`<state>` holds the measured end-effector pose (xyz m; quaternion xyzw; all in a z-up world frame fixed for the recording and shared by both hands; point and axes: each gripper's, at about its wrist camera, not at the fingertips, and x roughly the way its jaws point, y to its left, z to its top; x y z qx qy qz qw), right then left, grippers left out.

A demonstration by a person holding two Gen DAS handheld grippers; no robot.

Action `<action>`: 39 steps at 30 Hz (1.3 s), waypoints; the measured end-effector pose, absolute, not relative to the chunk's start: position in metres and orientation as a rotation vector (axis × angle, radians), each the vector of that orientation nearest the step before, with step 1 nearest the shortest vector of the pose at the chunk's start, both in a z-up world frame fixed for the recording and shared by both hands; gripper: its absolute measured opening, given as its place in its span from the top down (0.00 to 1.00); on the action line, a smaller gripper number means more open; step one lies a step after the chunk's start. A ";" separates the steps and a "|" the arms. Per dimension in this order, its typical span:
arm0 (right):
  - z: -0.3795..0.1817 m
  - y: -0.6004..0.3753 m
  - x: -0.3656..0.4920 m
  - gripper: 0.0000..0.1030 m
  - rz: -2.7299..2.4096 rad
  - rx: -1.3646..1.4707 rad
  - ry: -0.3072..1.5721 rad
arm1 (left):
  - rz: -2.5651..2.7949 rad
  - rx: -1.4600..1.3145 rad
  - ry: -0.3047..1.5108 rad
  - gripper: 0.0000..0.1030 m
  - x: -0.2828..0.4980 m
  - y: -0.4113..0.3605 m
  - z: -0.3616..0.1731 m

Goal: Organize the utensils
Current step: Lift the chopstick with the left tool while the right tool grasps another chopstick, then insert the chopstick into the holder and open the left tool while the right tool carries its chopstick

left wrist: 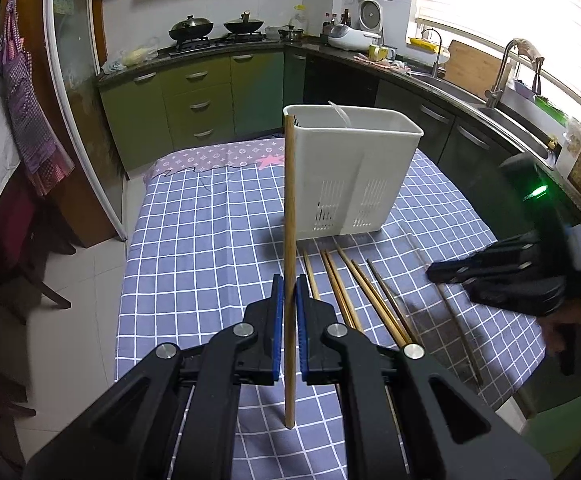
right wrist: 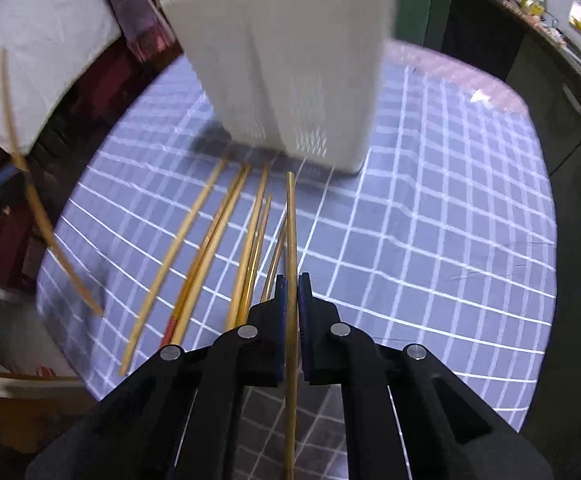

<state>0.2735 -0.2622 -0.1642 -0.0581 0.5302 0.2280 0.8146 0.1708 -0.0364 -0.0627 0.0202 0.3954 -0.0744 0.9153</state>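
Chopsticks in both tools

Left tool [left wrist: 290, 300] pinches one chopstick [left wrist: 289, 216] upright between its blue pads; the stick's top reaches the near rim of the white holder [left wrist: 354, 168], which stands straight ahead on the table [left wrist: 194, 232]. My right tool [right wrist: 292, 300] is clamped on a second chopstick [right wrist: 290, 240] pointing forward toward that holder. Loose chopsticks [right wrist: 210, 248] lie on the checked cloth, left of the right tool.

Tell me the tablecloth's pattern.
Blue-purple with a white grid, the tablecloth shows best in the left wrist view.
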 end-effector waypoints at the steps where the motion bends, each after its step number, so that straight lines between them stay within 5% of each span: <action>1: -0.156 -0.269 0.269 0.94 0.487 -0.109 1.106 | -0.153 0.040 0.812 0.94 0.170 -0.036 -0.063; 10: -0.087 -0.323 0.213 0.94 0.496 -0.037 0.897 | -0.161 0.041 0.785 0.94 0.162 -0.032 -0.056; 39: -0.066 -0.336 0.187 0.94 0.493 -0.028 0.821 | -0.237 0.031 0.718 0.94 0.176 -0.049 0.009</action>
